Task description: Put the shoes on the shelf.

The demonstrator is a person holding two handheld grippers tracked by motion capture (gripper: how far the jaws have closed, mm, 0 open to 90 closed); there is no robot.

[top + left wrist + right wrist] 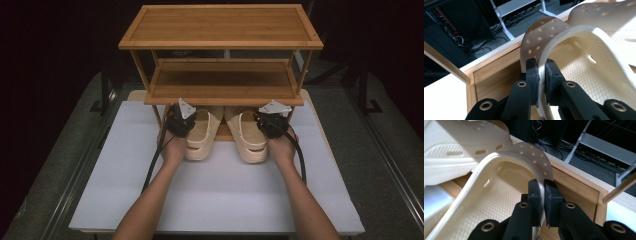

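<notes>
Under the shelf, both grippers are pinching clog rims; thin grips risk slipping, dropping a clog.

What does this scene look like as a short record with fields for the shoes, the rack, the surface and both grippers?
shoes: two cream perforated clogs, left clog and right clog, side by side, toes under the rack's lowest level
rack: bamboo shoe rack, two upper shelves bare
surface: white board under the rack and clogs
left gripper: shut on the left clog's outer side wall
right gripper: shut on the right clog's outer side wall
hands: one on each gripper, forearms entering from the bottom of the high view
</notes>
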